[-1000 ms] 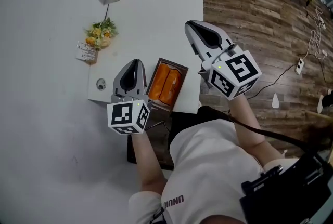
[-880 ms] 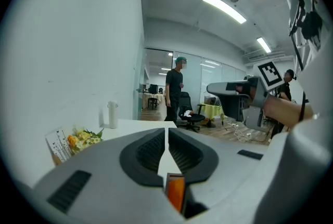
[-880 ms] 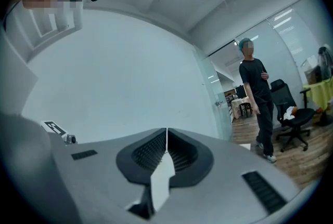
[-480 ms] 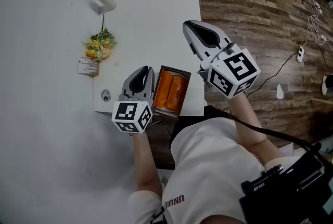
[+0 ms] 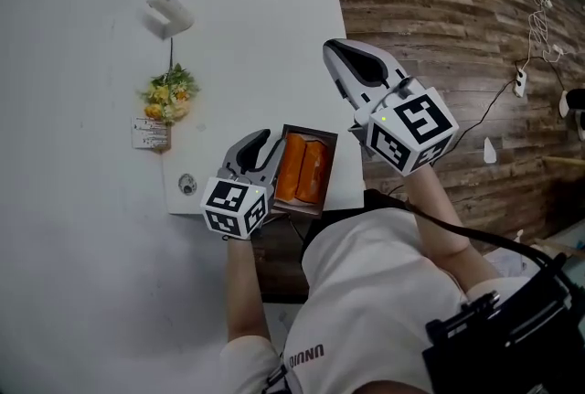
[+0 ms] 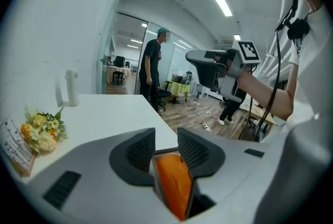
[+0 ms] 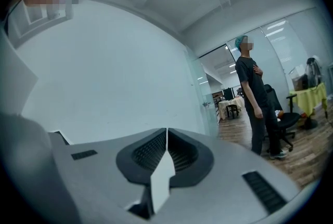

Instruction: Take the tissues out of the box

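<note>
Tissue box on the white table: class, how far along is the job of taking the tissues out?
Done: the right claw is shut on a thin white sheet, probably a tissue, held up away from the box. In hand: the left claw, whose jaws have just been opening, sits at the box's edge, which shows in its gap, unpressed. Left: the orange packs lie inside the box.

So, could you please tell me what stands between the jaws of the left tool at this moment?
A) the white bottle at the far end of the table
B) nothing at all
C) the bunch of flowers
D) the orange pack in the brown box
D: in the left gripper view the left tool has its jaws apart, having just been opening, and the orange pack in the box stands in the gap.
</note>
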